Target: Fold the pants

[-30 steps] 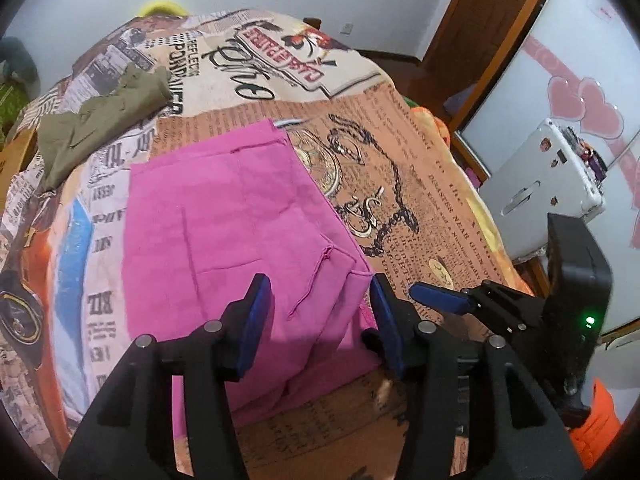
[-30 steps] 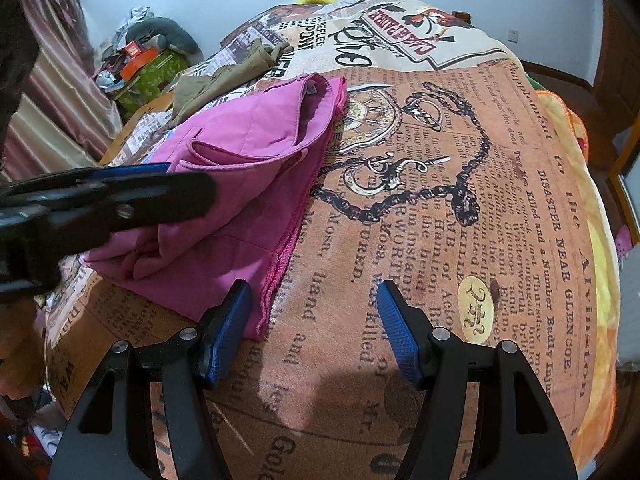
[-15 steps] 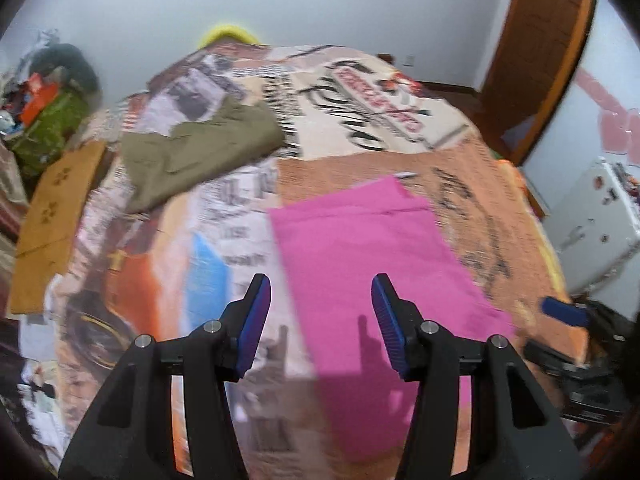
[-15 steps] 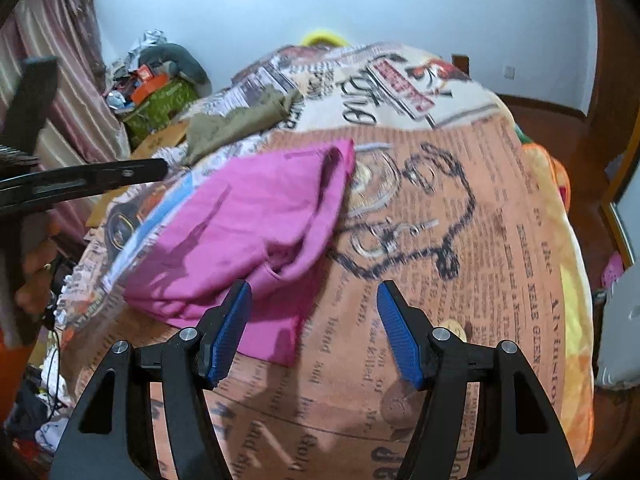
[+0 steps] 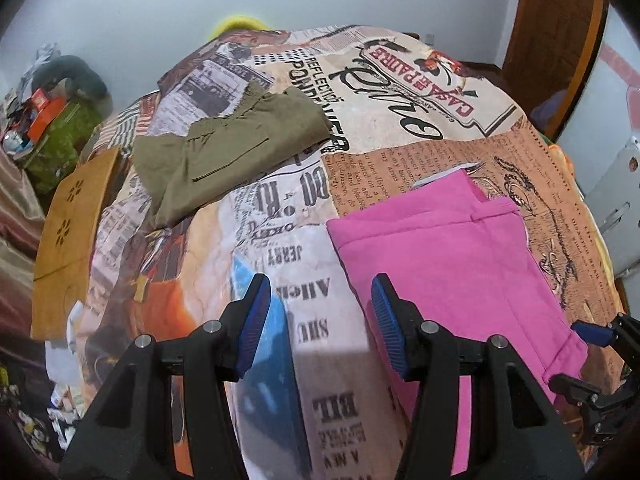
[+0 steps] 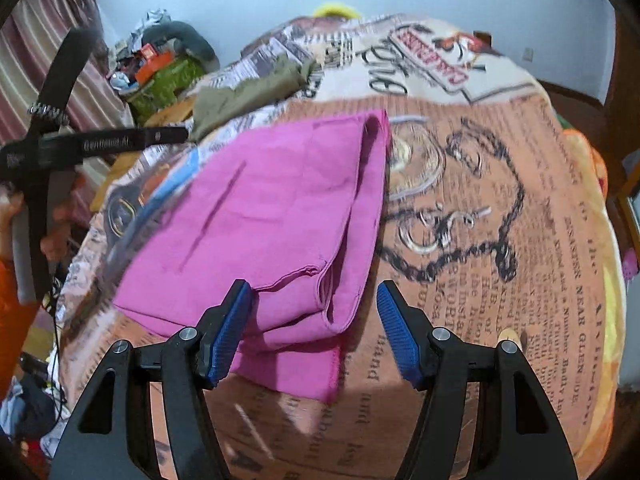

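pink pants (image 5: 452, 264) folded on bedspread (image 5: 400, 120); left hand-held gripper (image 5: 318, 322) apart; right hand-held gripper (image 6: 314, 334) apart, empty

Folded pants (image 5: 452, 264): on the bed (image 5: 400, 92), at your 3 o'clock.
Second garment (image 5: 236, 148): on the bed, 11 o'clock, well apart.

The left gripper (image 5: 318, 322) is pointing steeply downward, its blue-padded jaws standing apart with nothing between them. The right gripper (image 6: 314, 326) is tilting down likewise, jaws parted (nothing is being pinched by the pads). In the right wrist view, a hand (image 6: 10, 216) is gripping the left tool's handle at nine o'clock.
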### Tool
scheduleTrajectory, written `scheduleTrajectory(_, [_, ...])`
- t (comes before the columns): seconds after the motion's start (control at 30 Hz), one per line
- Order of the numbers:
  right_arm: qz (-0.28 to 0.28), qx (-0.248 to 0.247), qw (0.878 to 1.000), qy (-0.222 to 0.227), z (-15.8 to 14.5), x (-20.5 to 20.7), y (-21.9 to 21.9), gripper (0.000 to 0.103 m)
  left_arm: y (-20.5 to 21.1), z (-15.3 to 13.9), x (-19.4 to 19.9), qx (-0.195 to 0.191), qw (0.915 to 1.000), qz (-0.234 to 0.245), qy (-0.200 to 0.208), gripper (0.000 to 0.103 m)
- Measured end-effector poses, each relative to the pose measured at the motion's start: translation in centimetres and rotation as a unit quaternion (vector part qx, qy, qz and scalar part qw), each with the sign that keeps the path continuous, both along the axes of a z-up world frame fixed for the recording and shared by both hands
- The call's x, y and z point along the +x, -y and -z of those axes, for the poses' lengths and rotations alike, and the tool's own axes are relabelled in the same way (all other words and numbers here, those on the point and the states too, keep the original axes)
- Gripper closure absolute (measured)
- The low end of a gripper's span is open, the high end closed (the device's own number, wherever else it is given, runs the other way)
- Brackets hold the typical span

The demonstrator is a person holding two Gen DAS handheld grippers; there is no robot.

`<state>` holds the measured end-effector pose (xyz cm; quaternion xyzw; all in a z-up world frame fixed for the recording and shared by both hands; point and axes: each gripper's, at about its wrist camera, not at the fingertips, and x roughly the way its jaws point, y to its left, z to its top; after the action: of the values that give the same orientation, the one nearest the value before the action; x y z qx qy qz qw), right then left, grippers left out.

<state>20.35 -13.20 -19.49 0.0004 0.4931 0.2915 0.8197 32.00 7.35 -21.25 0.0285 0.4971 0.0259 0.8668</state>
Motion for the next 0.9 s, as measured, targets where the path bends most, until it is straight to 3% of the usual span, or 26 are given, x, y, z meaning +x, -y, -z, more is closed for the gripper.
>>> scheduleTrajectory(0.07, [-0.003,0.003,1.000,-0.008,0.5,0.2,0.6,0.042,0.0,0.6,1.0,-0.001,1.0000,0.005,-0.004,0.041])
scheduleTrajectory(0.23, [-0.009,0.002,1.000,-0.010,0.6,0.4,1.2,0.042,0.0,3.3,5.0,-0.011,0.9992,0.013,-0.035,0.041])
scheduleTrajectory(0.43, [-0.022,-0.007,1.000,-0.004,0.8,0.8,1.1,0.040,0.1,6.7,7.8,0.020,0.9971,0.030,-0.067,0.039])
scheduleTrajectory(0.57, [-0.024,-0.019,1.000,0.003,1.2,2.3,1.5,0.036,-0.8,7.2,7.4,0.037,0.9968,0.035,-0.061,0.029])
scheduleTrajectory(0.77, [-0.002,-0.027,1.000,0.008,1.8,5.0,2.5,0.035,-2.4,6.8,4.7,0.041,0.9967,0.035,-0.060,0.029])
scheduleTrajectory(0.9, [0.034,-0.038,0.999,0.014,1.2,6.3,2.9,0.035,-2.6,6.4,1.3,0.024,0.9979,0.028,-0.054,0.029])
